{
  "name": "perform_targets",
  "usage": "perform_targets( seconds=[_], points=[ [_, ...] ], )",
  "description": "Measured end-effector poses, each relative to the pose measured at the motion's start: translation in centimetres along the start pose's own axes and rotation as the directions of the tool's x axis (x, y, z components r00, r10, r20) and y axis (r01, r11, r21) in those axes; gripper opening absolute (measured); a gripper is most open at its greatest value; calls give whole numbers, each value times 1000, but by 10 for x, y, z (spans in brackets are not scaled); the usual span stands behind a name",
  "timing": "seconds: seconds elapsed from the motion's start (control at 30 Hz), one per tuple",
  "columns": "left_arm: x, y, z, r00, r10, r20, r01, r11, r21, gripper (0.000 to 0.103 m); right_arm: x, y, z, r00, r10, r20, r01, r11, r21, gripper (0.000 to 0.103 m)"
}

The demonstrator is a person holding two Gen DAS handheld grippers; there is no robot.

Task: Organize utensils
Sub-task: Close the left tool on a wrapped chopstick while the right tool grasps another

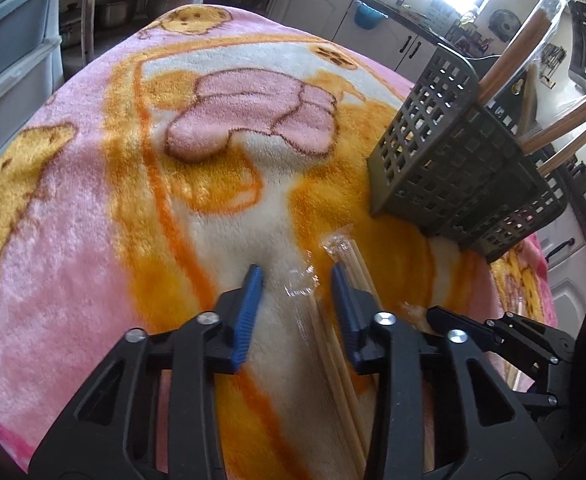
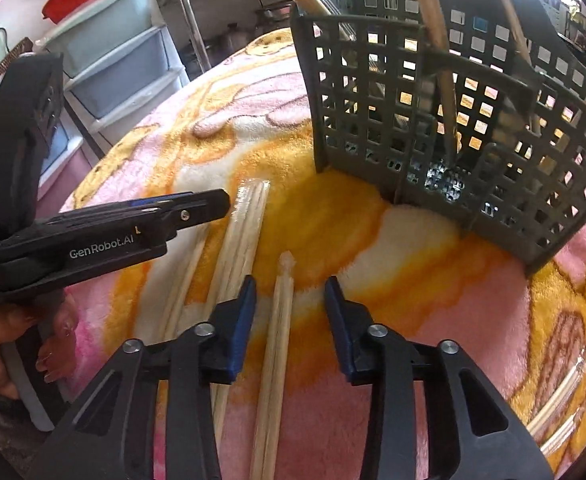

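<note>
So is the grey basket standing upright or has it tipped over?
Upright. The grey basket stands on its base on the blanket, with wrapped chopsticks sticking up out of its open top.

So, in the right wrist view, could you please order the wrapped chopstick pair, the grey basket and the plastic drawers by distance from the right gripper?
1. Wrapped chopstick pair, lying between the open jaws of the right gripper.
2. Grey basket, ahead and right.
3. Plastic drawers, far left, off the blanket.

Blanket [image 1: 93, 208] lies bare leftward; the grey basket [image 1: 445, 152] with upright chopsticks [image 1: 509, 64] blocks the right
</note>
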State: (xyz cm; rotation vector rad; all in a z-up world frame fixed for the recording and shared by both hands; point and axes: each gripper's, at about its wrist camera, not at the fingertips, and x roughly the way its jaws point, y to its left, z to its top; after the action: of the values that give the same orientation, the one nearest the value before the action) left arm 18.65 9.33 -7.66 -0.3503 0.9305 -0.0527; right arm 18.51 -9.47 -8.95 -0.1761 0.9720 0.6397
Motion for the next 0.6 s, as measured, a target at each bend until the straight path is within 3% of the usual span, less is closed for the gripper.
perform_targets(
  seconds=[0.17, 0.4, 0.6],
  points=[
    [3, 3, 2, 1000, 24, 9, -24, 1000, 16, 10, 2, -5, 3, 1000, 5, 11, -5, 1000, 13, 11],
    [-2, 18, 4, 999, -33, 11, 33, 999, -43, 3, -17, -17, 8, 996, 46, 72, -51, 996, 68, 7],
    [-37, 16, 10, 991, -76, 115, 82, 996, -48, 2, -48, -24, 11, 984, 79, 161, -94, 992, 85, 7]
  ],
)
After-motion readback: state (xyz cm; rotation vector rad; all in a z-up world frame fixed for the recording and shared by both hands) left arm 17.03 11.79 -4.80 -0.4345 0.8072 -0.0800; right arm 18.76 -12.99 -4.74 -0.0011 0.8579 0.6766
